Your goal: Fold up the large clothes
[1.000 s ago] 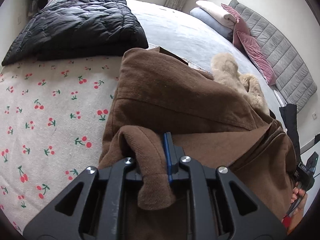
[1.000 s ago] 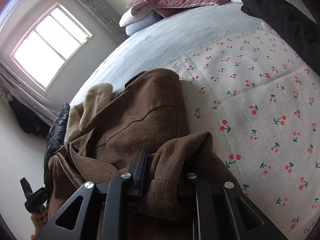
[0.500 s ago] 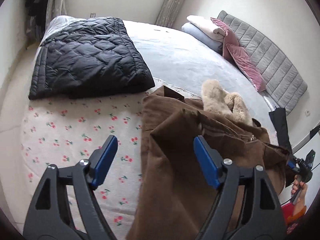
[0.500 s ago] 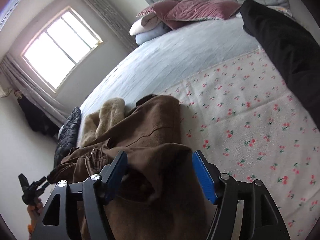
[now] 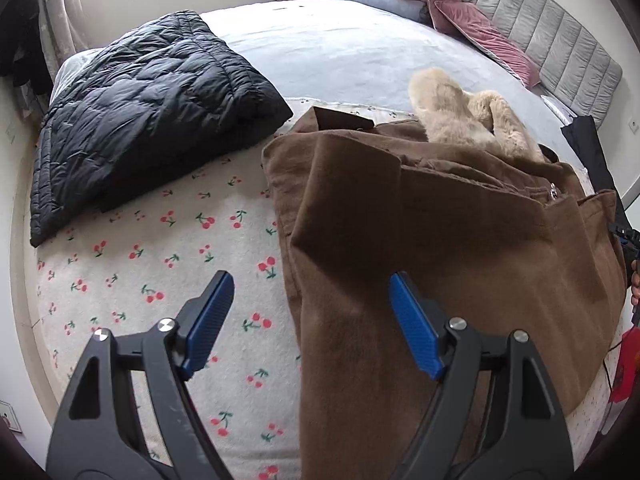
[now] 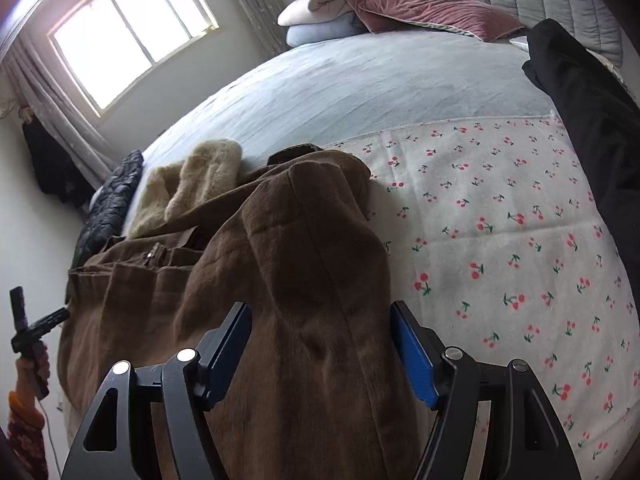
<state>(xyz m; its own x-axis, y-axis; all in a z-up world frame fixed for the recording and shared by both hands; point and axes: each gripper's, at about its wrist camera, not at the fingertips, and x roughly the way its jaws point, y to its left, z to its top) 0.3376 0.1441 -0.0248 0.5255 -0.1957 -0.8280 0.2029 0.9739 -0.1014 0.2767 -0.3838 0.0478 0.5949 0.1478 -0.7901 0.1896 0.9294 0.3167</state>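
A brown coat (image 5: 440, 240) with a beige fur collar (image 5: 460, 120) lies bunched on the cherry-print blanket (image 5: 160, 280). My left gripper (image 5: 309, 280) hovers open above the coat's left edge, its blue pads (image 5: 208, 320) clear of the cloth. In the right wrist view the same coat (image 6: 300, 280) has a sleeve folded over its body. My right gripper (image 6: 320, 308) stands open above that fold, pads (image 6: 412, 356) apart from it. The other gripper (image 6: 28, 332), in a hand, shows at the far left.
A folded black quilted jacket (image 5: 140, 120) lies at the blanket's far left. A black garment (image 6: 592, 120) drapes over the right side. Pillows (image 6: 420, 12) and a grey padded headboard (image 5: 560, 48) sit beyond the grey sheet (image 6: 360, 80). A window (image 6: 132, 32) is behind.
Both grippers were shut on folds of the brown coat; both have opened, let the cloth drop onto the coat, and lifted back from it.
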